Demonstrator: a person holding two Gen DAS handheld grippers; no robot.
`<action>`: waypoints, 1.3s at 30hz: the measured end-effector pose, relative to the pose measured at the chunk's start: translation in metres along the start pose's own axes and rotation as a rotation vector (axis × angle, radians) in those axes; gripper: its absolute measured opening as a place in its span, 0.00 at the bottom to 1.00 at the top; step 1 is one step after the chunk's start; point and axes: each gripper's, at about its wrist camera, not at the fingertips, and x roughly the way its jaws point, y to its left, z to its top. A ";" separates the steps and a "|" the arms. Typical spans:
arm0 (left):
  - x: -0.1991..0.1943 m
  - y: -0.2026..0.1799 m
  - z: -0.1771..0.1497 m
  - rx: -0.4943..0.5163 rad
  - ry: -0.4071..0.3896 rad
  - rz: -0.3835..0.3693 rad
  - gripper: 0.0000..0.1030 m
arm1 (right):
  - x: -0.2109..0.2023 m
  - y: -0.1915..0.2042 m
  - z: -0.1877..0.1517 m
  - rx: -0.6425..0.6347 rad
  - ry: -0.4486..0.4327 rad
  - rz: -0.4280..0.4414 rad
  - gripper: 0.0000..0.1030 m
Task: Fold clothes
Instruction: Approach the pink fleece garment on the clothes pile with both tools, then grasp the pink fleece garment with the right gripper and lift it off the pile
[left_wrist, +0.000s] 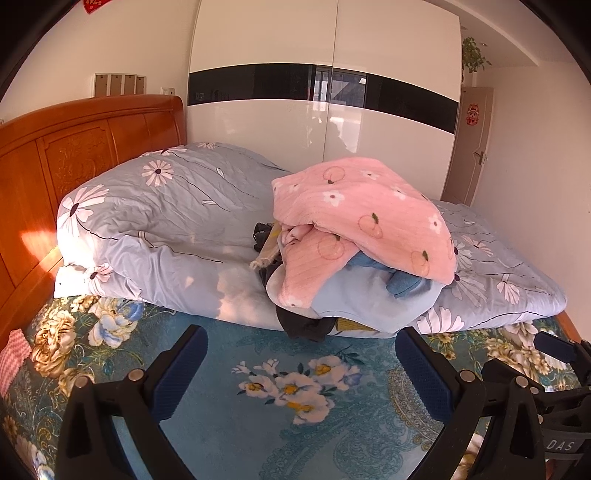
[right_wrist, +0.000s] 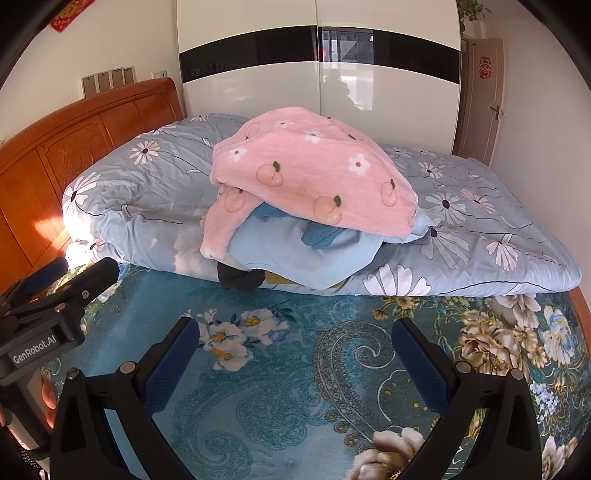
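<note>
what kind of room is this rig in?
A home bedroom, almost certainly. There's a bed with a carved wooden headboard, a folded floral duvet with a heap of clothes on it, and a glossy sliding wardrobe behind. Both grippers hover open above the bedspread.

We see the bed (left_wrist: 258, 424) stretching ahead of us, with its headboard (left_wrist: 74, 155) at the left. A folded quilt (left_wrist: 166, 206) lies across the far part of the bed, and the heap of clothes (left_wrist: 362, 236) sits on the quilt's near edge, spilling forward onto the bed cover. Behind the bed stands the wardrobe (left_wrist: 325, 74), with a door (left_wrist: 469, 147) to its right. Both hand-held grippers hang over the bed's near part, the left hand-held gripper (left_wrist: 299, 354) beside the right hand-held gripper (right_wrist: 295, 343).
</note>
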 end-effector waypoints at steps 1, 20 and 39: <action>0.000 0.001 0.000 0.001 -0.001 0.000 1.00 | 0.000 0.000 0.000 -0.001 -0.001 0.000 1.00; 0.012 0.009 0.000 -0.015 0.021 -0.012 1.00 | 0.009 0.006 0.005 -0.030 -0.017 -0.003 1.00; 0.047 0.067 -0.002 -0.004 0.044 -0.019 1.00 | 0.128 0.019 0.062 -0.182 -0.013 -0.115 1.00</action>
